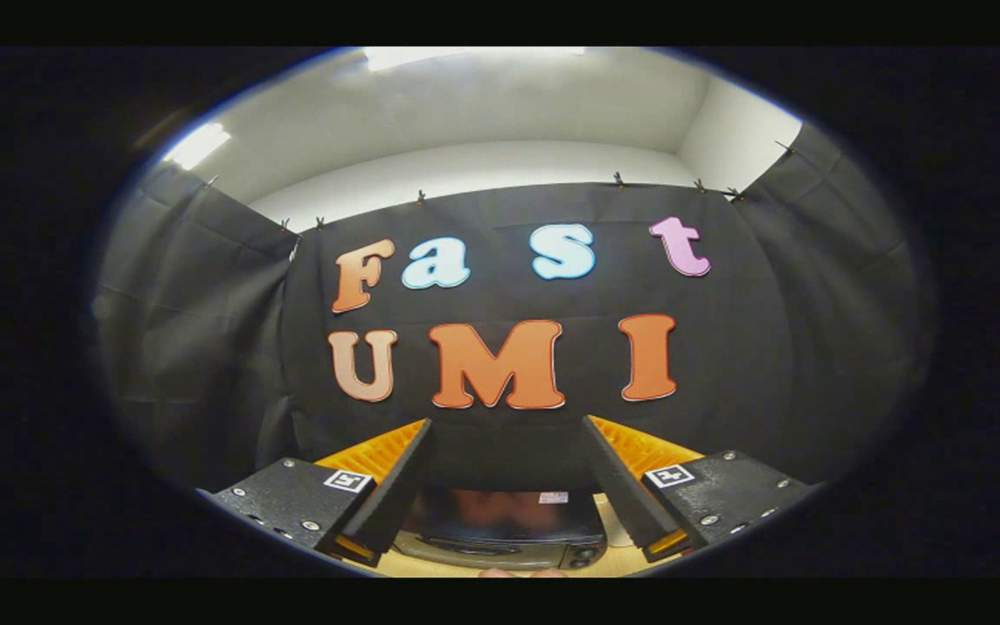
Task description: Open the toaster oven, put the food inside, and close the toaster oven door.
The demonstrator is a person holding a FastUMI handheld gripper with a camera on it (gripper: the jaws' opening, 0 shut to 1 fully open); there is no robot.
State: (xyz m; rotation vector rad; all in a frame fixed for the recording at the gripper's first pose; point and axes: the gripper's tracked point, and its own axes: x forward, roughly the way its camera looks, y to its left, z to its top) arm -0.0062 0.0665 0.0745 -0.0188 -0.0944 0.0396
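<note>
Black cloth hangs behind as we hold the gripper (509, 486) high, jaws spread wide and empty. The toaster oven (504, 528) sits below between them on the table (617, 529), door seemingly shut. Opening comes first: we must drop toward its handle.
</note>
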